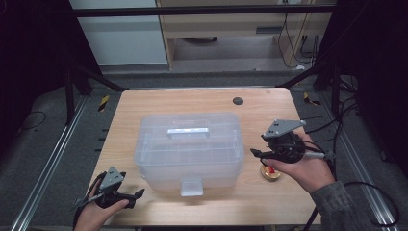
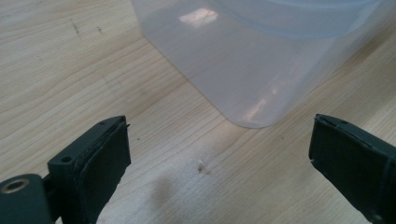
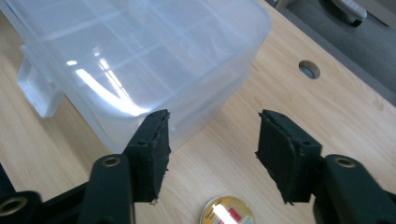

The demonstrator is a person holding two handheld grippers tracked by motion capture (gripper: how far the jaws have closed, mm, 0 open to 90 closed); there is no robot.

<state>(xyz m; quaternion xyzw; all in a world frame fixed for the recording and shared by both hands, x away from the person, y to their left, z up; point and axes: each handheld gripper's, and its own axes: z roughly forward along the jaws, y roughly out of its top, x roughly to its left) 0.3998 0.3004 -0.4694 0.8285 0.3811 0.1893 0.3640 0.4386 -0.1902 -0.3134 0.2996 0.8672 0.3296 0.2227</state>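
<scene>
The right hand [image 1: 308, 168] half hides the gold tin [image 1: 270, 173] near the table's [image 1: 202, 98] right edge, while the right gripper [image 3: 212, 140], empty and part-open, shows it cut off.

A round tin [image 1: 270, 173] lies on the table [image 1: 202, 98] just right of the box [image 1: 188, 147].

Gold tin [image 3: 227, 216] cut off at edge

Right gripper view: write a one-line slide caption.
Open hand-held gripper above a gold tin, beside a clear plastic box.
</scene>
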